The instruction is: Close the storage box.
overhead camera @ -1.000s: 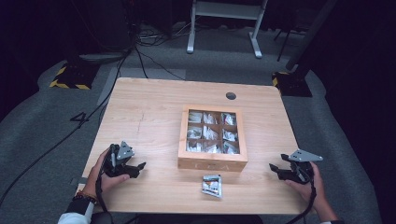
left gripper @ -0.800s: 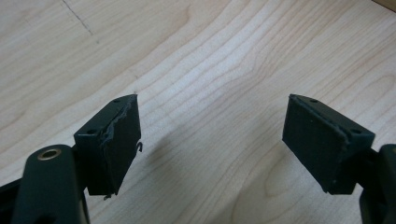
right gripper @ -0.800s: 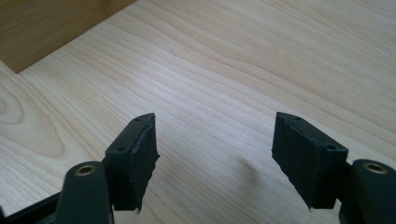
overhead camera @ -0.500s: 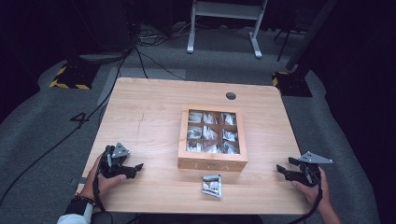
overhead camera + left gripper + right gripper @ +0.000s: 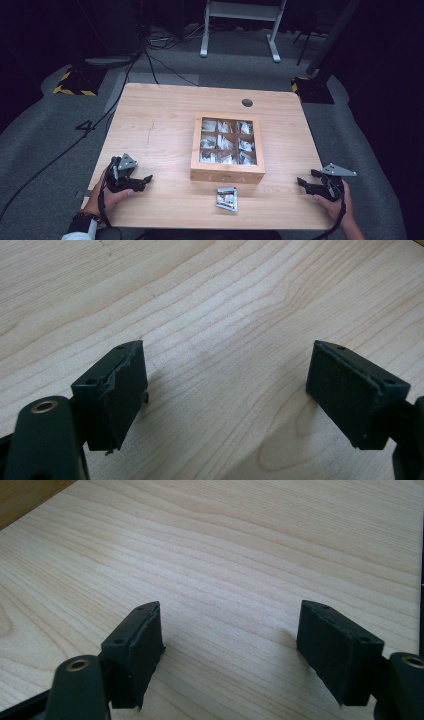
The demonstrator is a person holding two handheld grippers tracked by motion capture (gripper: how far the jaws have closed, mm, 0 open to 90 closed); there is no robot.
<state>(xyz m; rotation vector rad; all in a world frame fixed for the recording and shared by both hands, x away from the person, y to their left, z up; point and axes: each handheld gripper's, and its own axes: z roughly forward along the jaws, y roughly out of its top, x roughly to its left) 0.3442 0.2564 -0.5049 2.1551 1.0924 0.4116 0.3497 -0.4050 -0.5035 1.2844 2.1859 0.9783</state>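
Where the wooden box (image 5: 227, 150) sits a little right of the middle of the high view, its longer sides run up and down the frame, with the plain front wall turned toward the bottom edge and nine compartments in three rows open to the camera, each holding crumpled silvery packets. Just below that front wall, apart from it, a small stack of foil packets (image 5: 227, 198) lies flat on the bench (image 5: 155, 125), its long axis roughly up-down in the frame and tilted slightly. The left claw (image 5: 143, 182) rests at the lower left of the frame in a hand laid on the bench, pointing right toward the box; in the left gripper view its jaws stand wide apart with bare wood grain between them. The right claw (image 5: 303, 182) is at the lower right, at the bench's right edge, held in a hand that comes up from the bottom corner, and points left toward the box; its jaws have just been opening and stand wide, with nothing between them in the right gripper view. Bare bench lies between each claw and the box, and a wide bare stretch fills the left half; beyond the bench edges is grey floor (image 5: 50, 135).
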